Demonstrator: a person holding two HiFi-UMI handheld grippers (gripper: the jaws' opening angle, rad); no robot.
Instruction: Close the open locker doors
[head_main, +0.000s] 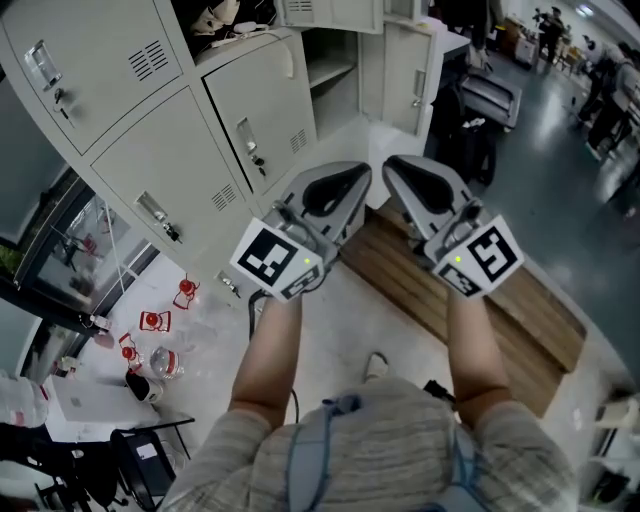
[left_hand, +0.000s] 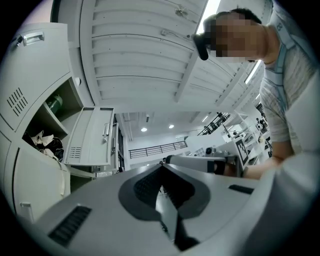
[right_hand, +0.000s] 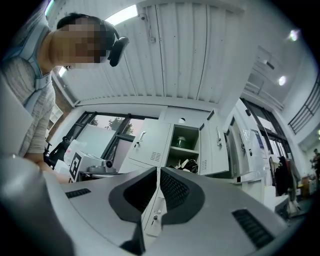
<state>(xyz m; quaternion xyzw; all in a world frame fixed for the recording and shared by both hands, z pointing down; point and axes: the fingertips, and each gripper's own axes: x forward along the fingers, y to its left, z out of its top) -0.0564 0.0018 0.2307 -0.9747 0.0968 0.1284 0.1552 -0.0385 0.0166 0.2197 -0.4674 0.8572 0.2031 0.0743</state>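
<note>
While both grippers hover low in front of the locker bank (head_main: 165, 165), I note the left gripper (head_main: 340, 190) has its jaws pressed together on nothing, and the right gripper (head_main: 412, 185) is likewise closed and empty. Closed tips suit a push. Two doors stand open at the far end of the bank, beyond the tips and well apart from them. The lower open door (head_main: 408, 72) is beside its shelved compartment (head_main: 335, 70), and the upper open door (head_main: 330, 10) is next to the cluttered compartment (head_main: 215, 18). My plan is to bring one closed tip onto the door face turned away from its compartment, out near the free edge and far from the hinge. Then I sweep in an arc toward the cabinet front until the door seats. I mean to keep off the handle and vent slots, and to check that the clutter does not foul the upper door. Each door is a tall panel with its long axis upright, along the hinge line. Swung out, each appears to stand roughly square to the locker fronts, free edge pointing into the room.
</note>
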